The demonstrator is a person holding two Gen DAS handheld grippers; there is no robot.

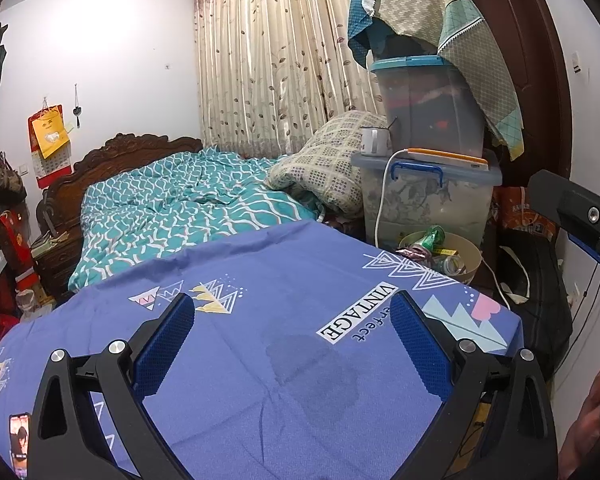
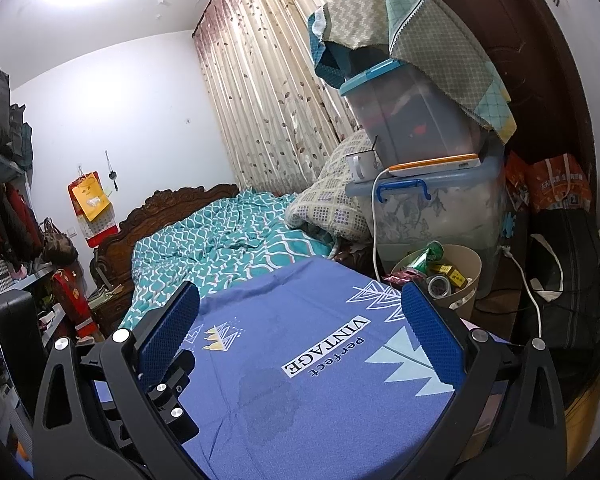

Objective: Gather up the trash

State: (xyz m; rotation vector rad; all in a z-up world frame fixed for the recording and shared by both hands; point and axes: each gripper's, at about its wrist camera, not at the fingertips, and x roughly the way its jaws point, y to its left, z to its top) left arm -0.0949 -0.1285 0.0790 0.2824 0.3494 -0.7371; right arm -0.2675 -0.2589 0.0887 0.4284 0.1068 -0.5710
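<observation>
A beige waste bin (image 1: pixel 471 268) stands past the far right corner of the blue-clothed table (image 1: pixel 260 340). It holds a green can (image 1: pixel 430 238), wrappers and small boxes. The bin also shows in the right wrist view (image 2: pixel 470 276) with the green can (image 2: pixel 424 258) and a tape roll (image 2: pixel 438 285) inside. My left gripper (image 1: pixel 292 312) is open and empty above the table. My right gripper (image 2: pixel 300 300) is open and empty above the table; part of it shows at the right edge of the left wrist view (image 1: pixel 572 208).
A damp stain (image 1: pixel 316 376) marks the cloth. A phone (image 1: pixel 19 444) lies at the table's left edge. Stacked plastic storage boxes (image 1: pixel 428 184) with a white mug (image 1: pixel 374 141) stand behind the bin. A bed (image 1: pixel 188 204) lies beyond the table. A white cable (image 2: pixel 528 292) runs beside the bin.
</observation>
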